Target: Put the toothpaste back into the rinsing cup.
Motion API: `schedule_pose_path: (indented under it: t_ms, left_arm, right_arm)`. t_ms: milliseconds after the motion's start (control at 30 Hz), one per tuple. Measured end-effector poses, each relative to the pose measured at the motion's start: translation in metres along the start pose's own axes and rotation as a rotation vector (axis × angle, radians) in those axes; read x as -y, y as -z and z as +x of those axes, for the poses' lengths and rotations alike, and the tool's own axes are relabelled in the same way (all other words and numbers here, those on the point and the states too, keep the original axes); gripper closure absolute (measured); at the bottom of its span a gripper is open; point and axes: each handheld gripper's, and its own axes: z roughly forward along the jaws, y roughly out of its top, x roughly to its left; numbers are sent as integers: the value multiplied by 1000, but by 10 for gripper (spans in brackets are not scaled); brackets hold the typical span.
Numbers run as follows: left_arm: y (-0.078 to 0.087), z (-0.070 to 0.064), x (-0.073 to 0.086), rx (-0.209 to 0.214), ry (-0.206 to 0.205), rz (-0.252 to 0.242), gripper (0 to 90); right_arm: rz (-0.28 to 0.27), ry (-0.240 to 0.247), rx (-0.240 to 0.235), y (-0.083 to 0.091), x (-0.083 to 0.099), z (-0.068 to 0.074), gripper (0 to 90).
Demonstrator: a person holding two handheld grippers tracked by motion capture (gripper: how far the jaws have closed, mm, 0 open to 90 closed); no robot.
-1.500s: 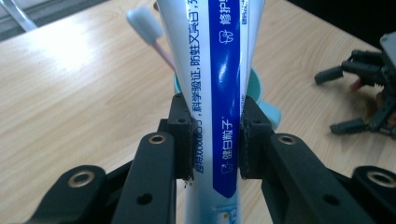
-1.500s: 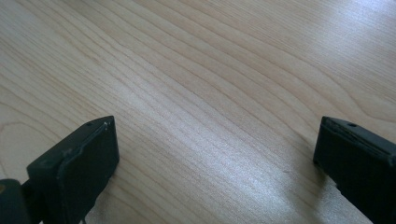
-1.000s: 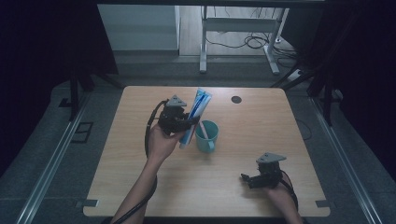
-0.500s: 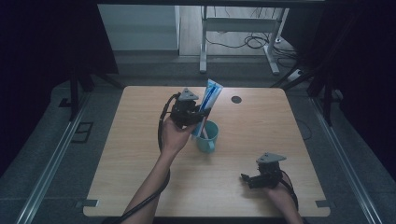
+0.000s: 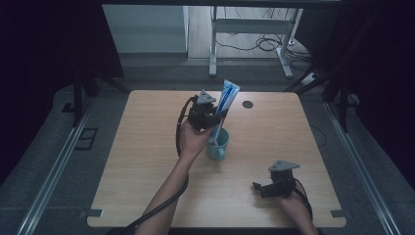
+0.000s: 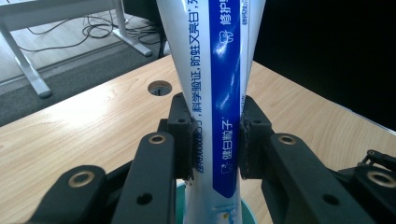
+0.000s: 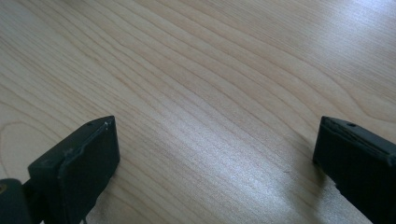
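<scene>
Wooden table (image 5: 147, 161) — left hand-held gripper (image 5: 215, 117) clamps toothpaste tube (image 5: 226, 100) over cup (image 5: 219, 147).

In the left gripper view, the left gripper (image 6: 215, 140) rises from the bottom of the frame, its two black jaws pressed against either side of a toothpaste tube (image 6: 212, 88). The tube stands upright through the centre of the frame, white with a blue band and printed characters, and runs past the top edge. At the bottom centre, below the jaws, a teal cup (image 6: 247, 215) rim curves around the tube's lower end. Behind lies the wooden table (image 6: 79, 126), with a round hole (image 6: 159, 87) left of centre. White desk legs (image 6: 28, 70) and cables sit at the upper left.
</scene>
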Motion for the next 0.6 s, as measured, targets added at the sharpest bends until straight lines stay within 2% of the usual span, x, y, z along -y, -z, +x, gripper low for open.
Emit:
schedule_pose_path:
  t_ms: [333,600]
  left_arm:
    - [-10,1,11,-16,11,-9,715]
    - [-19,0,22,-15,4,-14,714]
  right_arm:
    - [2,3,1,0,0,0,3]
    - [1,2,1,0,0,0,3]
